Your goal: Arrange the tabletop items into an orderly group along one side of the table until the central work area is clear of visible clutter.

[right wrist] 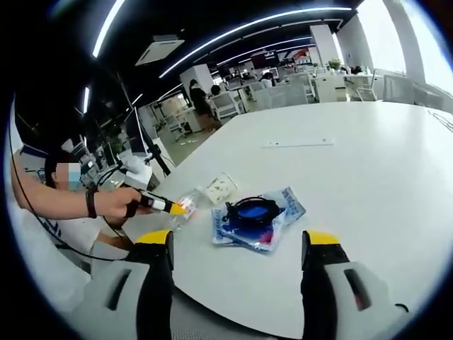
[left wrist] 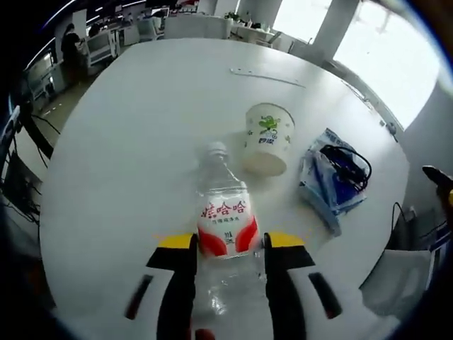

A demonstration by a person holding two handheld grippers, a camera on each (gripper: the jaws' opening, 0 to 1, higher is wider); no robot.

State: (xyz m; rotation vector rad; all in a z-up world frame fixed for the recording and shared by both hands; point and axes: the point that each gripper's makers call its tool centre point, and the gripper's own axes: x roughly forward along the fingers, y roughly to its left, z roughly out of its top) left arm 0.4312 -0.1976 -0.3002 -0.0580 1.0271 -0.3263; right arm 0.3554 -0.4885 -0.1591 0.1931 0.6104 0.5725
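A clear bottle (left wrist: 225,234) lies clamped between the left gripper's (left wrist: 230,244) 2 yellow-tipped jaws, cap pointing to 12 o'clock on the white table (left wrist: 141,142). A paper cup (left wrist: 268,138) lies tipped at 1 o'clock, a blue pouch (left wrist: 331,177) at 2 o'clock. The right gripper (right wrist: 237,244) hangs wide apart, holding nothing, at the table's edge, the pouch just ahead.

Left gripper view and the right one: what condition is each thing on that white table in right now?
Clear plastic water bottle with a red-and-white label: lying on its side, capped, clamped between the left gripper jaws.
White paper cup with a green print: tipped over on its side.
Clear plastic bag holding a black cable: lying flat.
Right gripper: open, holding nothing.
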